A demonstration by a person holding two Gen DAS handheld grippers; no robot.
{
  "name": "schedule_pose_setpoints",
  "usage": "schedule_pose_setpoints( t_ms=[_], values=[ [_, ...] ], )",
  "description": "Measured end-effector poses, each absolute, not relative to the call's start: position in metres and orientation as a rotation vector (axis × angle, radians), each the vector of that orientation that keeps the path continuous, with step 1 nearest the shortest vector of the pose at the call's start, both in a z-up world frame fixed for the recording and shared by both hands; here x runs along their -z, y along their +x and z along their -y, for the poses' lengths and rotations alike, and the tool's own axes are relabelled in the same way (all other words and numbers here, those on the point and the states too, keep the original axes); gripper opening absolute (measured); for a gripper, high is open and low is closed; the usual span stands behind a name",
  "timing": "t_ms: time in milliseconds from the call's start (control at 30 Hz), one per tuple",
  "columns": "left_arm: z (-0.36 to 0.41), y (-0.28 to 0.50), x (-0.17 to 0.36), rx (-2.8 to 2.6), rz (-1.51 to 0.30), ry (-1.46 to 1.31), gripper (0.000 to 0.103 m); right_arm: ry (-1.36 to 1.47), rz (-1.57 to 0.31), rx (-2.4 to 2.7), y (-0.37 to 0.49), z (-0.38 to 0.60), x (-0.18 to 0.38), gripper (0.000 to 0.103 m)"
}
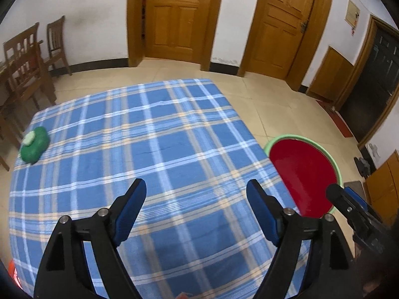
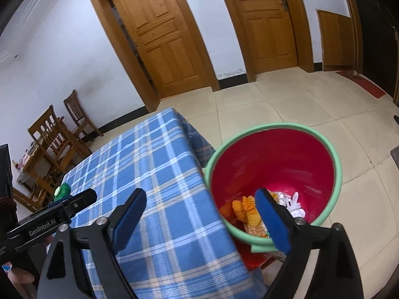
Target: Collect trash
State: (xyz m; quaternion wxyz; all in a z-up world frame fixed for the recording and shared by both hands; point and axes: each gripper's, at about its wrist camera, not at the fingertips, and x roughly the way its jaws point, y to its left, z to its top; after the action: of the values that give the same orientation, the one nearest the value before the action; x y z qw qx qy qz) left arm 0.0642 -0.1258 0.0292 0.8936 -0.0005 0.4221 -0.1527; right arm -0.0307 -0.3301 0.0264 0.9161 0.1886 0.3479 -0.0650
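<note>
A table under a blue plaid cloth (image 1: 162, 137) (image 2: 149, 162) fills the left wrist view. My left gripper (image 1: 196, 185) hangs over its near part, open, with only cloth between the fingers. A green lump with a white cap (image 1: 35, 147) (image 2: 63, 190) lies at the table's far left edge. Beside the table's right edge stands a red bucket with a green rim (image 1: 286, 137) (image 2: 274, 125). It holds orange wrappers (image 2: 245, 211) and white scraps (image 2: 295, 204). My right gripper (image 2: 200, 194) is open and holds nothing, straddling the table edge and the bucket's near rim.
Wooden chairs (image 1: 27, 57) (image 2: 52, 134) stand beyond the table on the left. Two wooden doors (image 1: 174, 17) close the back wall across a tiled floor (image 2: 274, 99). An orange-red scrap (image 1: 12, 269) shows at the table's near left corner. Dark shoes (image 1: 362, 165) lie right of the bucket.
</note>
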Motion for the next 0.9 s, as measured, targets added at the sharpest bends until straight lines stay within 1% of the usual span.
schedule_pose_setpoints(
  t_ms=[267, 600, 900],
  values=[
    [0.089, 0.051, -0.036, 0.216, -0.834, -0.018, 0.085, 0.328, -0.727, 0.068, -0.034, 0.292, -0.032, 0.096],
    [0.046, 0.033, -0.039, 0.087, -0.807, -0.039, 0.085, 0.284, -0.717, 0.035, -0.041, 0.26, -0.035, 0.099],
    [0.025, 0.02, -0.037, 0.048, -0.807, -0.071, 0.085, 0.261, -0.726, 0.026, -0.045, 0.245, -0.034, 0.099]
  ],
)
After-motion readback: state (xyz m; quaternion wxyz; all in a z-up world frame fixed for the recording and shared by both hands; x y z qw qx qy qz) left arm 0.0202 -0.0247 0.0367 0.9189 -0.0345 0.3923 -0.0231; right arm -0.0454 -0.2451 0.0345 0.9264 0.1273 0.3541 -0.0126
